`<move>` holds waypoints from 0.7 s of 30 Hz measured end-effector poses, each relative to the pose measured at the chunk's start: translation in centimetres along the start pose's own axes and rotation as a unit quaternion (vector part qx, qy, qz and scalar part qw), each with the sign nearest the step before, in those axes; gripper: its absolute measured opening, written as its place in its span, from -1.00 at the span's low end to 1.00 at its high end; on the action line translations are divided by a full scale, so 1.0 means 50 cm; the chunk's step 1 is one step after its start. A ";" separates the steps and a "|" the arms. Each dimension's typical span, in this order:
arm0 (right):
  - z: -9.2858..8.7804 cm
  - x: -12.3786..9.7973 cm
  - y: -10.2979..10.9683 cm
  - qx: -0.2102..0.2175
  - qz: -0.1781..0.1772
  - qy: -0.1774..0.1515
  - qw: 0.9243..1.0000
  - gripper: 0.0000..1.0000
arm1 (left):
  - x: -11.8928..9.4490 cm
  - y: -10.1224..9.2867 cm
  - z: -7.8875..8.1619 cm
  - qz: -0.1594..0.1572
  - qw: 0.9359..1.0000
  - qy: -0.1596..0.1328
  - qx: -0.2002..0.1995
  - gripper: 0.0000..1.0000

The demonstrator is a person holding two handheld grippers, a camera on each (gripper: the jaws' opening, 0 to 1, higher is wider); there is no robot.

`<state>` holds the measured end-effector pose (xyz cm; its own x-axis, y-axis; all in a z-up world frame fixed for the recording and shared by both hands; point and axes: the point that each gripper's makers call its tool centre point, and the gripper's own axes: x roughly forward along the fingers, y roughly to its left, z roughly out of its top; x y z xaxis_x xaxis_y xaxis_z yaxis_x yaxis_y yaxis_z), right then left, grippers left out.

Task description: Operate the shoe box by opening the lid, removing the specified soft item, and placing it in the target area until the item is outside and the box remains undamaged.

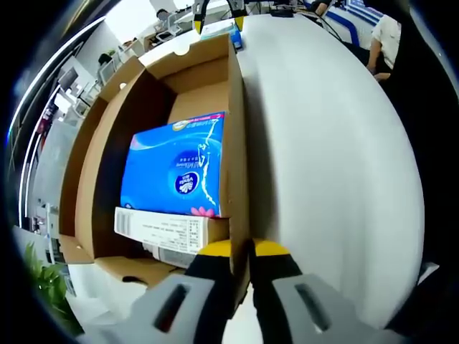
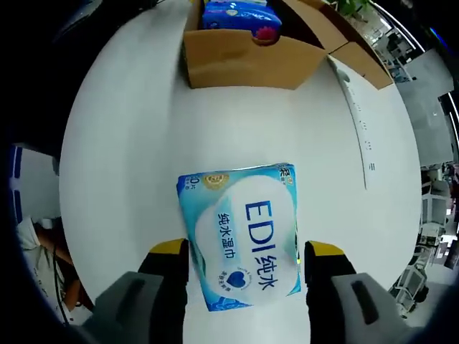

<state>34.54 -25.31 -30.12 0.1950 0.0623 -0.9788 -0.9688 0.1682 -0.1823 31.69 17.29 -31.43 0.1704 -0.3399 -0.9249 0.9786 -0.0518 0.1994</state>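
Observation:
An open brown cardboard shoe box (image 1: 93, 165) lies on a white table (image 1: 323, 143), with a blue tissue pack (image 1: 176, 168) inside. My left gripper (image 1: 241, 251) is shut on the box's right wall, whose edge runs up between the yellow-tipped jaws. In the right gripper view a light-blue wet-wipe pack (image 2: 240, 233) lies flat on the table, outside the box (image 2: 240, 61). My right gripper (image 2: 247, 251) is open, with one jaw on each side of the pack's near end. Far off in the left gripper view, the right gripper (image 1: 217, 21) hangs beyond the box.
A white printed label (image 1: 161, 229) sits at the tissue pack's near end. The box's flaps (image 2: 358, 57) spread outward. A person (image 1: 384, 36) sits past the table's far edge. Green plants (image 1: 43, 287) and office shelving surround the table.

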 end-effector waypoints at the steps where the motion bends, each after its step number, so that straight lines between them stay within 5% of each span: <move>1: 0.001 -0.003 0.001 0.002 -0.001 0.002 1.000 0.35 | 0.000 0.000 0.000 0.000 1.000 0.000 0.000 -0.87; 15: 0.018 -0.052 0.002 0.011 -0.027 -0.003 1.000 0.35 | -0.002 0.002 -0.001 0.003 1.000 0.002 0.000 -0.86; 21: 0.065 -0.088 -0.026 0.027 -0.069 -0.047 0.996 0.28 | 0.000 0.001 -0.005 0.012 1.000 0.012 0.008 -0.84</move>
<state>35.43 -22.62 -25.28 0.3415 0.1264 -0.9313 -0.9225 0.2347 -0.3064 31.79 17.54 -31.48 0.1976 -0.3190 -0.9269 0.9721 -0.0583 0.2273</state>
